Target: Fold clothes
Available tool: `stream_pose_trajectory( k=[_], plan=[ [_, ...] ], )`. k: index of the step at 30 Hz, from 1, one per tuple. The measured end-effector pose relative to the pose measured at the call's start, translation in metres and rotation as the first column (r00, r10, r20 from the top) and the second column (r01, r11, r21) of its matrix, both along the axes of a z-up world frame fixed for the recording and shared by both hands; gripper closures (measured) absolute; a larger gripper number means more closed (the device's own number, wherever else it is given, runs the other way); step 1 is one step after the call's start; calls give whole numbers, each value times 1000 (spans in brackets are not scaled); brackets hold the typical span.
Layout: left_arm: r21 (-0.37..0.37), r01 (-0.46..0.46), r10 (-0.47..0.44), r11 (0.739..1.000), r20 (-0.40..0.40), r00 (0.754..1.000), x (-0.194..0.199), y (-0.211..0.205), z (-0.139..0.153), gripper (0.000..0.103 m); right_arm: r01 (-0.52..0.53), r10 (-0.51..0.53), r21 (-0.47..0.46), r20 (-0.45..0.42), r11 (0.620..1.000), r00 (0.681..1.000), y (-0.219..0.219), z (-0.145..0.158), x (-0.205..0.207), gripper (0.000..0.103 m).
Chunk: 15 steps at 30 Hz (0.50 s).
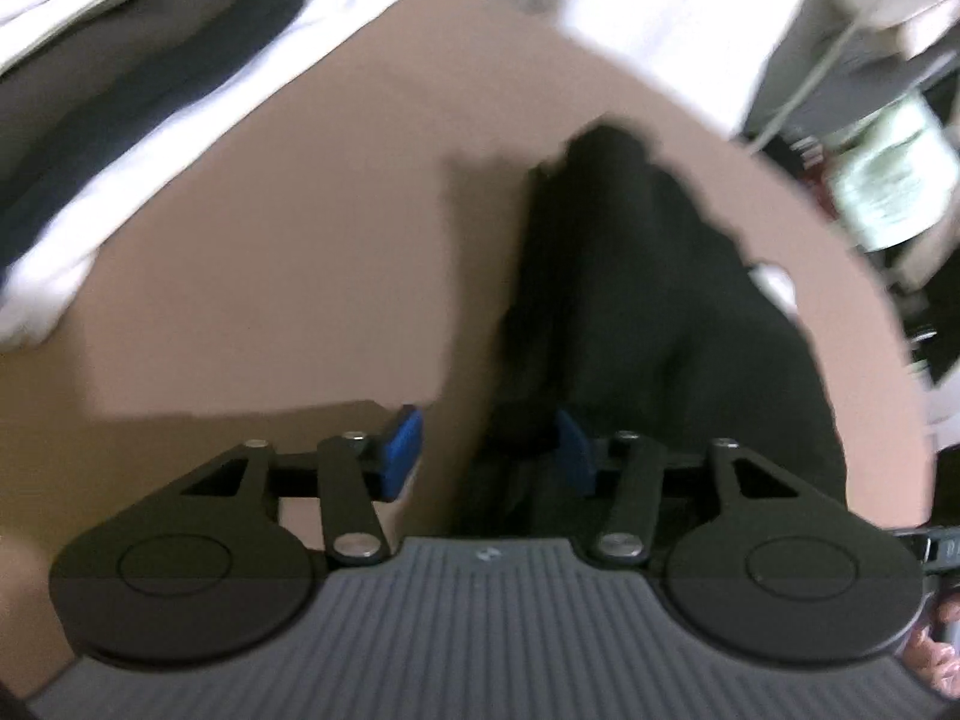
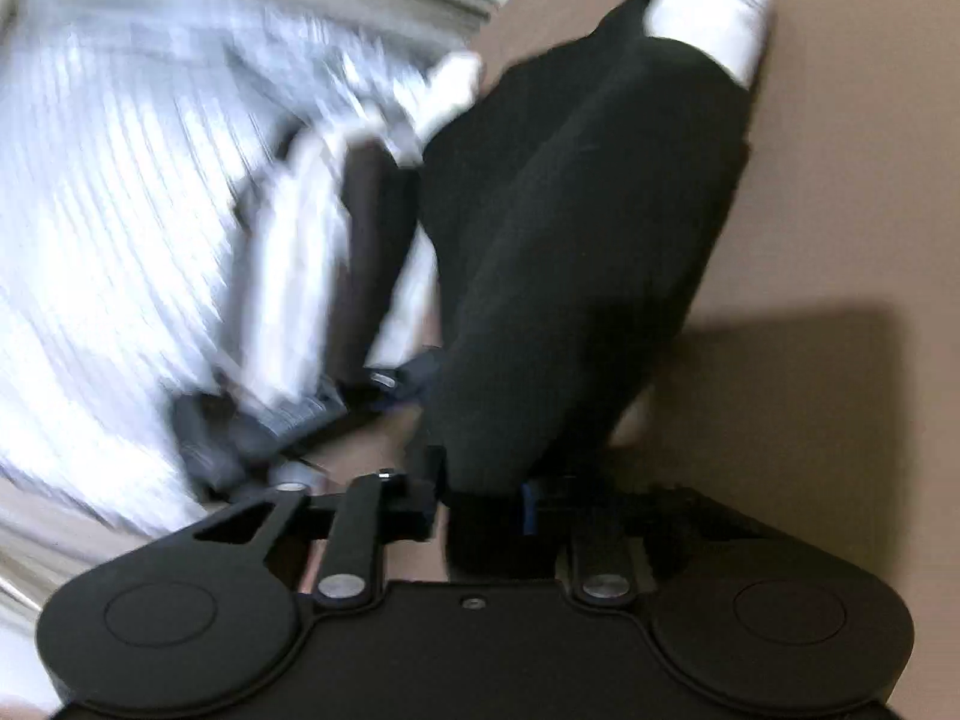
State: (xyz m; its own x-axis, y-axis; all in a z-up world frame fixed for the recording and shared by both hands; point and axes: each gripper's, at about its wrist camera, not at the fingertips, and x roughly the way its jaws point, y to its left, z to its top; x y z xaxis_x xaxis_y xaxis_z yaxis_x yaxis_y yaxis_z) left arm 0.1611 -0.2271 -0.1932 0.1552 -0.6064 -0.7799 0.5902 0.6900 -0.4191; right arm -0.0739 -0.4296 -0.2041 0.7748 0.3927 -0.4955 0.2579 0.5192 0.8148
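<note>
A black garment (image 1: pixel 636 276) lies crumpled in a long ridge on the tan table (image 1: pixel 270 252). My left gripper (image 1: pixel 487 450) stands open over its near end. The right blue pad (image 1: pixel 573 450) touches the cloth, while the left pad (image 1: pixel 402 450) is clear over bare table. In the right wrist view the same black garment (image 2: pixel 576 240) runs away from my right gripper (image 2: pixel 480 498). Its near end sits bunched between the jaws. A thin strip of table shows beside the left finger (image 2: pixel 420 498), and cloth mostly covers the right pad.
A pile of white and dark clothes (image 1: pixel 120 150) lies along the table's left side, with white cloth (image 1: pixel 660 12) at the back. Clutter (image 1: pixel 882 180) stands beyond the right edge. A white rounded object (image 2: pixel 714 18) rests at the garment's far end. Blurred striped fabric (image 2: pixel 120 210) fills the left.
</note>
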Motion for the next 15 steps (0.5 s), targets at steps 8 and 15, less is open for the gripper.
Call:
stream_pose_trajectory(
  k=[8, 15],
  plan=[
    [-40, -89, 80, 995, -188, 979, -9, 10, -19, 30, 111, -113, -135, -14, 985, 993, -21, 23, -18, 47],
    [-25, -30, 26, 999, -134, 991, -22, -1, -24, 10, 289, -290, 19, 19, 957, 957, -76, -17, -1, 36]
  ],
)
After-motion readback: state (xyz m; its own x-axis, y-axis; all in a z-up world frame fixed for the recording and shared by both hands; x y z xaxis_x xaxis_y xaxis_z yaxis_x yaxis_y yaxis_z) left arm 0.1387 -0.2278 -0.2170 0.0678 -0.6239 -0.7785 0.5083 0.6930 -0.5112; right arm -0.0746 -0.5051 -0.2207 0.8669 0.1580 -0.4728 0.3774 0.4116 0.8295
